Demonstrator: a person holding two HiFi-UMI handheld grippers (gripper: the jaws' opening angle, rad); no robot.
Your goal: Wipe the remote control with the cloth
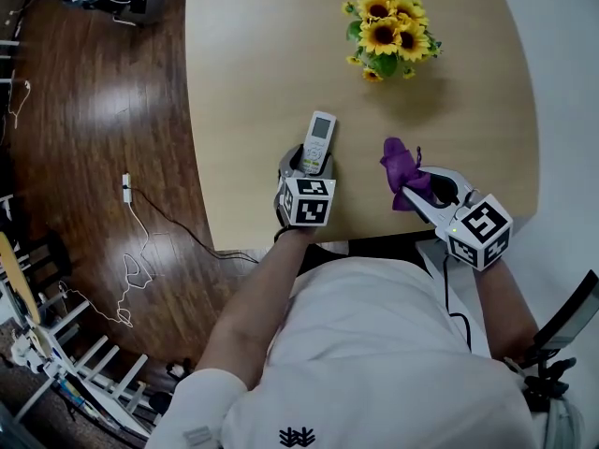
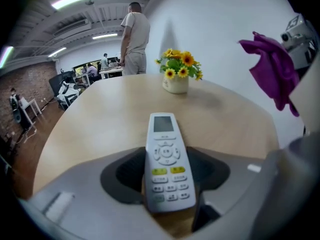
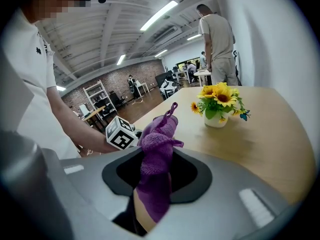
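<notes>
While our left gripper (image 1: pixel 307 162) pinches the remote control (image 1: pixel 319 138) by its near end and our right gripper (image 1: pixel 413 193) clamps the cloth (image 1: pixel 401 165), both pairs of jaws closed, hard wiping could lever the remote loose.

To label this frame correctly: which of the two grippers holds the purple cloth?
The right gripper: its jaws are closed on the purple cloth. The left gripper grips the white remote control instead.
</notes>
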